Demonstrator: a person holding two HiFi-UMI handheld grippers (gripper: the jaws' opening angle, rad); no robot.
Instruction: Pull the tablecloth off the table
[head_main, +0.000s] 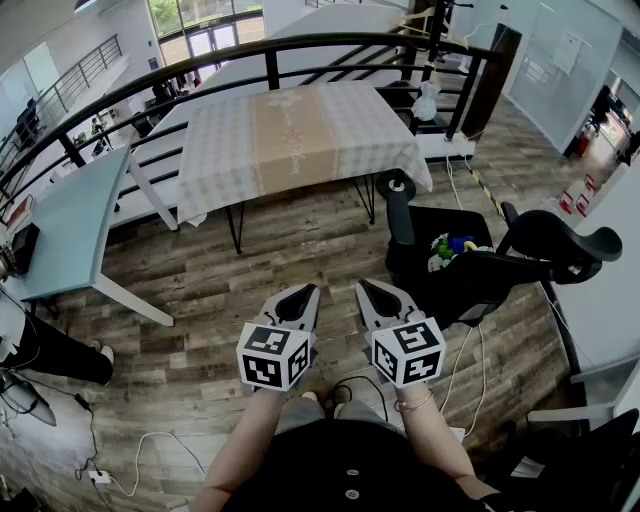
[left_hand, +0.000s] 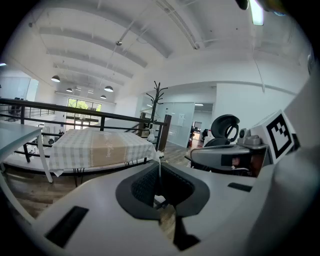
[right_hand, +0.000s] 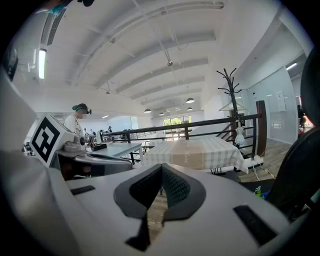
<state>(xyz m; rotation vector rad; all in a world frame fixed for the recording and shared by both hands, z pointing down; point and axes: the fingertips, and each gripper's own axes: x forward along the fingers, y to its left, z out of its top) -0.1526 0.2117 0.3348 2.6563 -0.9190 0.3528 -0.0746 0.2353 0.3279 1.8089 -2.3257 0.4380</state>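
The grey-and-white checked tablecloth (head_main: 300, 140) with a broad tan band lies spread over the rectangular worktop (head_main: 237, 230) on thin black legs, across the room and just in front of the black metal railing (head_main: 270, 50). Its long axis runs left to right along the railing, a little tilted in the head view. The tan band crosses it from far edge to near edge, and one corner droops at the right. Both claws sit low by the person's body, well apart from the cloth and pointing toward it. The left claw (head_main: 300, 295) is clenched tight on nothing, and the right claw (head_main: 372, 290) is clenched empty too. Bare wood-plank floor (head_main: 280, 255) lies between them and the worktop. Near the drooping corner stands a black office chair (head_main: 530, 245) carrying what may be small coloured toys (head_main: 450, 247), too blurred to be sure. A pale blue worktop (head_main: 75, 215) stands at the left, and a black coat stand (left_hand: 157, 107) rises beyond the railing.
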